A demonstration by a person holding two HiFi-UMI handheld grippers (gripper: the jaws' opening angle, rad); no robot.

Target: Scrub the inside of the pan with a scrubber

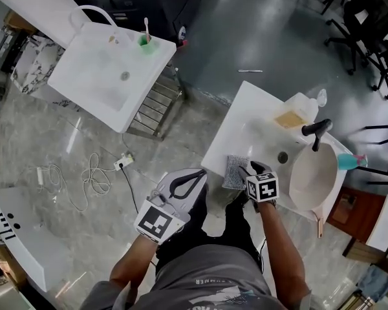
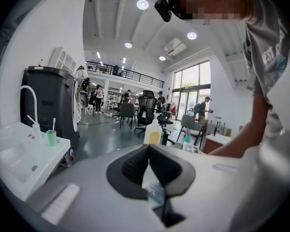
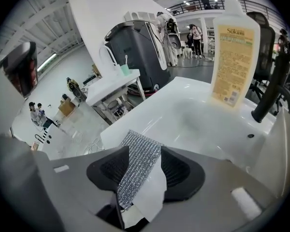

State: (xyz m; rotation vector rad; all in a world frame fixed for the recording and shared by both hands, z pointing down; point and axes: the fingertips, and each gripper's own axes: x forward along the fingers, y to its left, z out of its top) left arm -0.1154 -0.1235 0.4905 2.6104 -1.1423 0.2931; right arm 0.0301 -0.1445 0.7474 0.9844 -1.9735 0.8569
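Scrubber [image 3: 137,172] between right gripper [image 3: 145,152] jaws, opening

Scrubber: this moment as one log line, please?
scrubber: on sink rim | right gripper: jaws opening, astride it | left gripper: shut, empty | pan: untouched

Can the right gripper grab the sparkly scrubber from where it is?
Probably yes. The right gripper sits right over the scrubber, which lies between its opening jaws on the sink edge, and nothing is in the way.
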